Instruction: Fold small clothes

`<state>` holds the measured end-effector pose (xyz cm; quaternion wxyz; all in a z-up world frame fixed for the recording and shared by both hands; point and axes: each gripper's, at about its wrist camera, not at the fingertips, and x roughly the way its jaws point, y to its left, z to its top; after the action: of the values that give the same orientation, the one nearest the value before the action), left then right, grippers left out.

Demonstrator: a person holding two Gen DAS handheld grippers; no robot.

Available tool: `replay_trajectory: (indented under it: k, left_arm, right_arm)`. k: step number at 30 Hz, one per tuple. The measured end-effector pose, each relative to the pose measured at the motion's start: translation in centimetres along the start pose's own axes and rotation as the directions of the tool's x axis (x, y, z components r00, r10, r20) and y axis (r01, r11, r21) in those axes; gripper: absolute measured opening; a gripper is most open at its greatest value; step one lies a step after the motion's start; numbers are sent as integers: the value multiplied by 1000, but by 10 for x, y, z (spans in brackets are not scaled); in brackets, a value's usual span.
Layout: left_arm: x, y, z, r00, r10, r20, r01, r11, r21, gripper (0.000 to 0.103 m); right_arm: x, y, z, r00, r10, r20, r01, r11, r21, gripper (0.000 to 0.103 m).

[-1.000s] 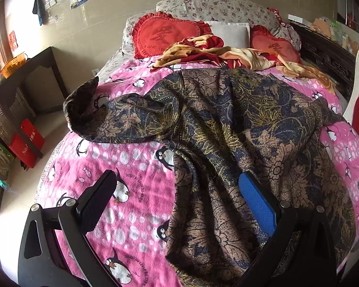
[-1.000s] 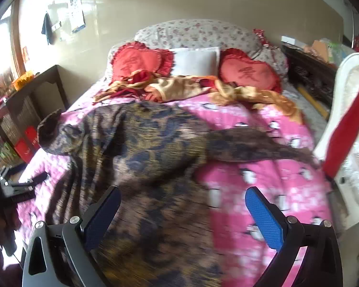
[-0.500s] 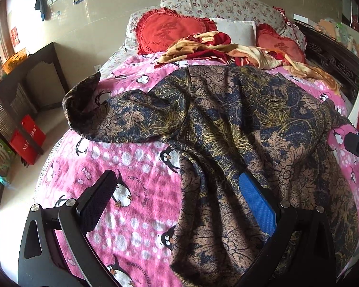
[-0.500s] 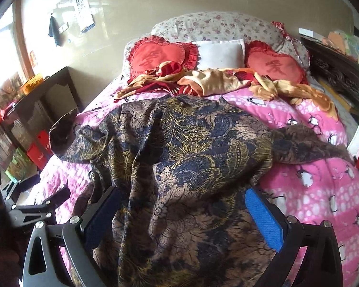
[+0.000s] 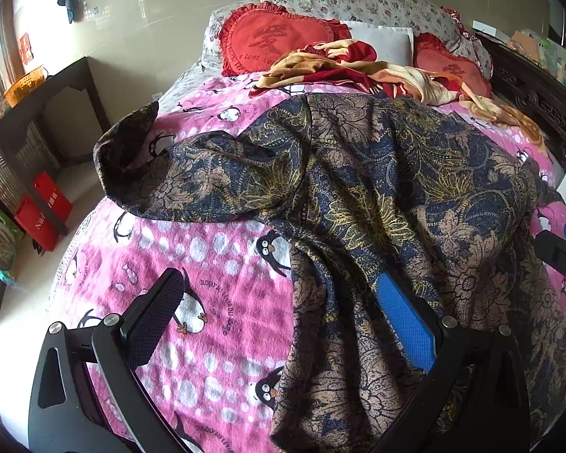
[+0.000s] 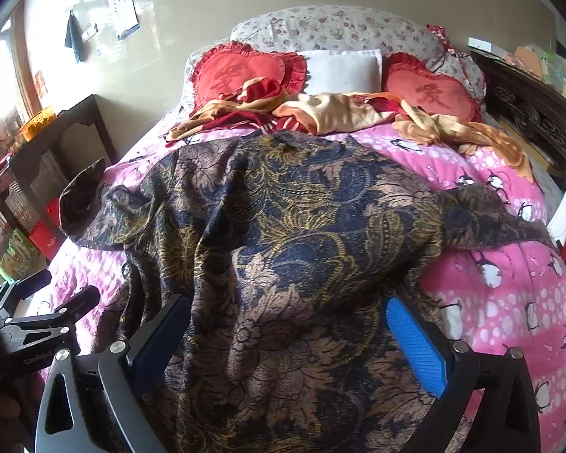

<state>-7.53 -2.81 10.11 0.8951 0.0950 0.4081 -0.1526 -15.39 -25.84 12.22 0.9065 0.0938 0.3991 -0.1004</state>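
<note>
Lying spread across the pink penguin bed [image 5: 215,290]: patterned dark shirt [image 6: 290,234].
Left gripper [image 5: 283,324] hovering at its near-left hem, right gripper [image 6: 286,336] straddling its near edge; both sets of jaws standing wide, gripping nothing.

We record a garment [image 5: 377,188] of navy ground with gold and tan paisley florals; a bedspread [image 5: 215,264] in pink, printed with white spots and black-and-white penguins; two red heart cushions [image 6: 245,71] with ruffled edges; a white pillow [image 6: 343,71]; a cream pillow [image 6: 339,26] with small florals.
</note>
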Motion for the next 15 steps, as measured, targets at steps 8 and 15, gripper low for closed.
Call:
replay_trajectory:
  k: [8, 15]
  left_arm:
    - [5, 1, 0, 1000, -1, -13, 0, 1000, -7, 102]
    - [8, 4, 1, 1000, 4, -15, -4, 1000, -12, 102]
  right_arm:
    - [9, 10, -1, 1000, -16, -8, 16, 1000, -19, 103]
    - [15, 11, -1, 1000, -20, -18, 20, 1000, -25, 103]
